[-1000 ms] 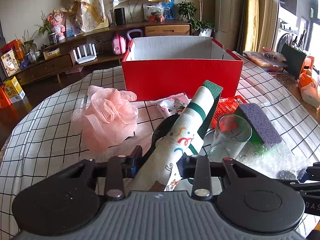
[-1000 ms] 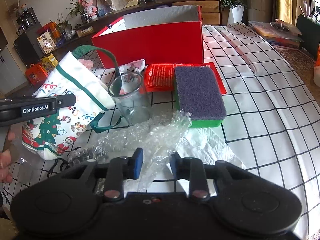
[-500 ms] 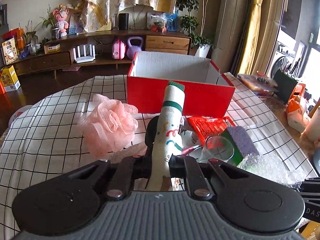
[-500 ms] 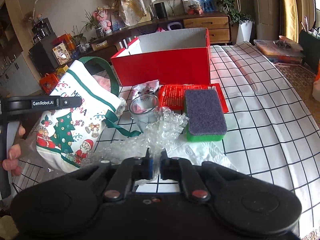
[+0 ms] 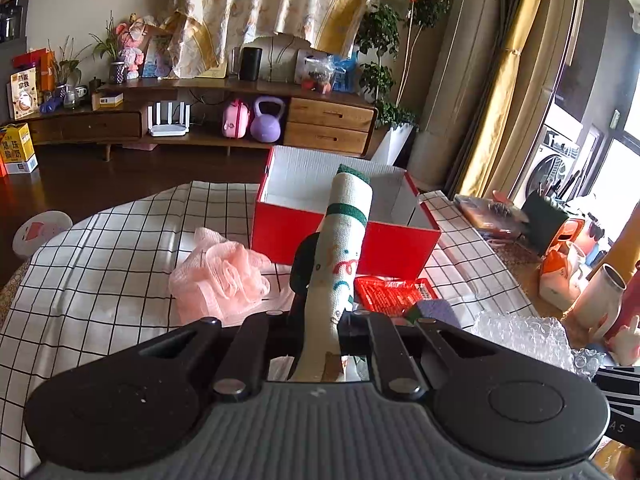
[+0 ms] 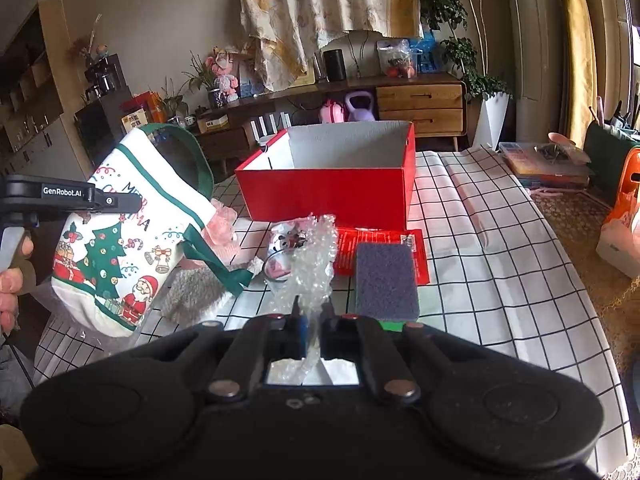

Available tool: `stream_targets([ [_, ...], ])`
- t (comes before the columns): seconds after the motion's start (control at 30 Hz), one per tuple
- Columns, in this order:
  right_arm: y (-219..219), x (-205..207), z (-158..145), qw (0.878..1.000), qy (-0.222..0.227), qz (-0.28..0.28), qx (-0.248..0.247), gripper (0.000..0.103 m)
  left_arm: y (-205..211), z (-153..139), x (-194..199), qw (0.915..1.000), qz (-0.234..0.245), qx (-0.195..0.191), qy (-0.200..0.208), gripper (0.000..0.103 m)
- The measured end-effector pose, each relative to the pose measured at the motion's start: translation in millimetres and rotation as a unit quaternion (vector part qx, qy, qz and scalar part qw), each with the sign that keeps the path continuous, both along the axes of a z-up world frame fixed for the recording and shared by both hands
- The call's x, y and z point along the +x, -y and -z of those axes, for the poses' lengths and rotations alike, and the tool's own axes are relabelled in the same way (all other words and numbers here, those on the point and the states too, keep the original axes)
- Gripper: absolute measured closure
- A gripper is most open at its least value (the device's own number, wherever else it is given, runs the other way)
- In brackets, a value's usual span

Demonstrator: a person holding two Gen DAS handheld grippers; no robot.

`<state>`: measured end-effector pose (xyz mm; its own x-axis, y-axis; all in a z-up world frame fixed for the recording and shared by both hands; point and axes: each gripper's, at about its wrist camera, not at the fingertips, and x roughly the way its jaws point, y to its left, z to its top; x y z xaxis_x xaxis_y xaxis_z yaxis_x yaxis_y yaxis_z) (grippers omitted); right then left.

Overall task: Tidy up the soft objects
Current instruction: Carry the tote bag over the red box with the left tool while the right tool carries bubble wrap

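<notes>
Left gripper [image 5: 322, 330] is clamping the Christmas bag [image 5: 342, 248] off the counter [image 5: 100, 264], its long axis pointing straight ahead at the red box [image 5: 344, 240]. Right gripper [image 6: 313, 334] is pinching bubble wrap [image 6: 314, 258], which is sticking up lengthwise. Purple sponge [image 6: 386, 280] is lying just beside it, box [image 6: 328, 192] sitting farther back.

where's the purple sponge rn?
In the right wrist view, the purple sponge lies on the checked tablecloth just right of the held bubble wrap, overlapping the red packet in front of the red box.
</notes>
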<state>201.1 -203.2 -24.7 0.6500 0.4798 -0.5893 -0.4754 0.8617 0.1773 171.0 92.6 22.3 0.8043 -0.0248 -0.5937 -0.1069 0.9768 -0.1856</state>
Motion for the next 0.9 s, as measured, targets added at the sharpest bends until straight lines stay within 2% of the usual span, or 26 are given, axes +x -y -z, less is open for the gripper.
stream_targets([
  [0.13, 4, 5, -12, 1.0, 0.01, -0.001, 0.003, 0.098, -1, -16, -1, 1.0, 0.002, -0.002, -0.003, 0.092],
  [0.37, 6, 12, -33, 0.999, 0.035, -0.003, 0.009, 0.098, -4, -44, 0, 0.9995, 0.006, -0.029, 0.011, 0.092],
  [0.47, 7, 14, -36, 0.999, 0.035, -0.001, 0.016, 0.098, -6, -48, 1, 0.9996, 0.002, -0.024, 0.014, 0.092],
  [0.7, 6, 16, -32, 0.999, 0.032, -0.004, 0.015, 0.098, -16, -59, 4, 0.9984, 0.016, -0.048, 0.028, 0.092],
  [0.83, 5, 15, -25, 1.0, 0.023, -0.006, 0.014, 0.098, 1, -36, 8, 0.9991, 0.04, -0.013, -0.004, 0.092],
  [0.9, 5, 13, -20, 1.0, 0.017, -0.006, 0.012, 0.098, 10, -13, 7, 0.9982, 0.053, -0.016, -0.02, 0.092],
])
